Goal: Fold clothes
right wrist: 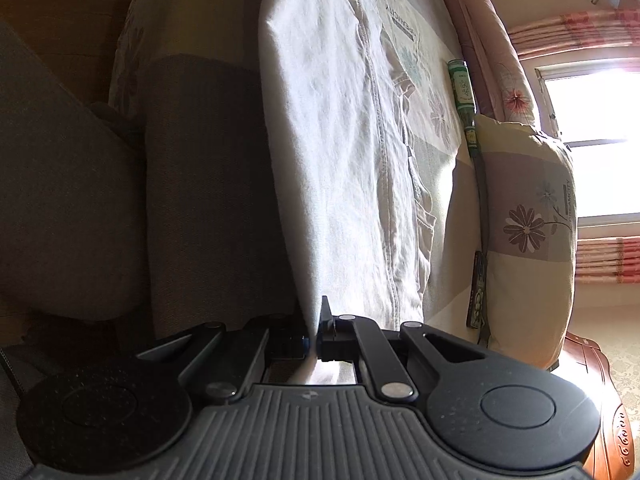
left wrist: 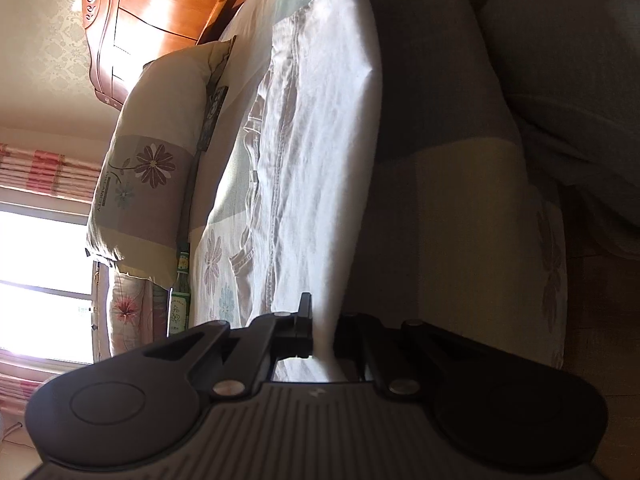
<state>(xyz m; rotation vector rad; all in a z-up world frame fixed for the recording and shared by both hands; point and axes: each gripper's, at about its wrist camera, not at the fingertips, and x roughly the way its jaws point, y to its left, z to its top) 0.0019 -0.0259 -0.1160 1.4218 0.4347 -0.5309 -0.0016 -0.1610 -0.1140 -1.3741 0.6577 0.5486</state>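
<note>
Trousers, pillow beside, bottle

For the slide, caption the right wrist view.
Right gripper shut on white trousers, lifting them over the bed.

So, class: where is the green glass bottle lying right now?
The green bottle lies on the bed along its far edge, between the white garment and the flowered pillow, in both wrist views.
</note>
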